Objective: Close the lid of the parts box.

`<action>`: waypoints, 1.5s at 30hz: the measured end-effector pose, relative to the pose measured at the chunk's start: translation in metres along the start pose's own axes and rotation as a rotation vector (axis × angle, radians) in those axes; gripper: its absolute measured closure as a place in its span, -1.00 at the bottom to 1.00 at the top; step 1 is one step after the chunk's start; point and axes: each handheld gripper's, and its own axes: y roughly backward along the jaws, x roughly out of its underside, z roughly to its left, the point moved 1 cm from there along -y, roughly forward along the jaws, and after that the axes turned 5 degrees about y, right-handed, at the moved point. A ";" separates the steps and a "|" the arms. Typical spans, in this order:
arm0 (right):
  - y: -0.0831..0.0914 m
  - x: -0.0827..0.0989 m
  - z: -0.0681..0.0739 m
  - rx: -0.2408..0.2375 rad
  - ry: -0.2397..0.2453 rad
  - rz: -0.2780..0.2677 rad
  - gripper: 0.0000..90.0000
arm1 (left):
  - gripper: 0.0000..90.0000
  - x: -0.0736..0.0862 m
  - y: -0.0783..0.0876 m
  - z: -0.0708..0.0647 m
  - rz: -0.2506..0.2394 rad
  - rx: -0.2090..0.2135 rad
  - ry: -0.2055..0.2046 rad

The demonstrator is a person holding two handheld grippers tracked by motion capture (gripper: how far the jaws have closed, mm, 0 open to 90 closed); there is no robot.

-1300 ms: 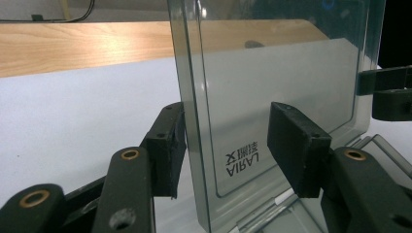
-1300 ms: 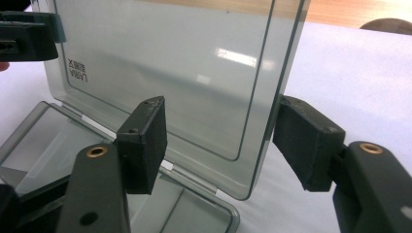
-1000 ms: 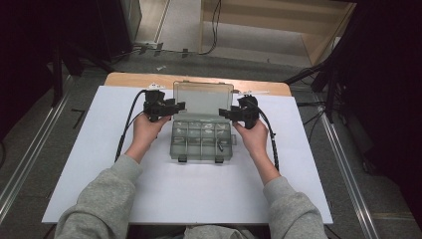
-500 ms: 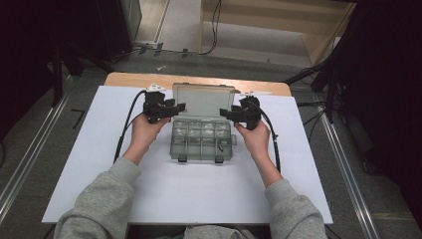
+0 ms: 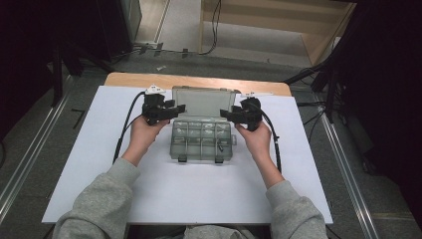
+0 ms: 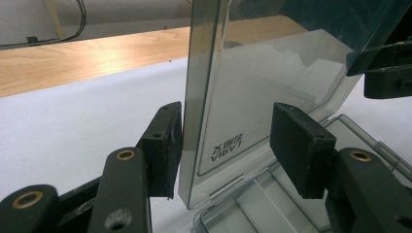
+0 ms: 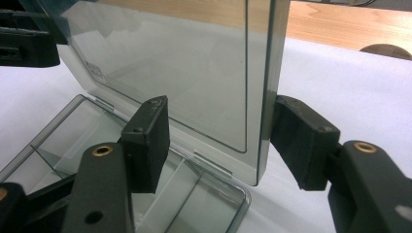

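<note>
A clear grey compartment box [image 5: 203,144] lies on the white sheet with its lid [image 5: 203,102] standing upright at the back. My left gripper [image 5: 179,108] is at the lid's left edge and open. In the left gripper view the lid [image 6: 272,82] stands between the jaws of the left gripper [image 6: 226,145], with the left pad [image 6: 163,145] close to its edge and the right pad well apart. My right gripper [image 5: 225,113] is open at the lid's right edge. There the lid [image 7: 194,73] stands between the jaws of the right gripper [image 7: 223,141], above the box base [image 7: 97,145].
The white sheet [image 5: 99,164] covers a wooden table [image 5: 139,78] whose far strip shows behind the box. Small parts lie in several box compartments. Cables trail from both grippers along the forearms. Dark stands and floor rails flank the table.
Hardly anything: the lid looks a touch shorter in the high view, and both hands stay at its two sides.
</note>
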 end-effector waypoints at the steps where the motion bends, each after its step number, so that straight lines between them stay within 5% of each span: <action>1: 0.000 0.000 0.000 0.001 0.003 -0.002 -0.16 | 0.03 0.000 0.001 0.000 0.001 0.000 -0.002; 45: 0.009 0.008 0.009 -0.022 0.057 -0.031 -0.06 | -0.02 0.009 0.014 -0.010 0.058 0.023 0.001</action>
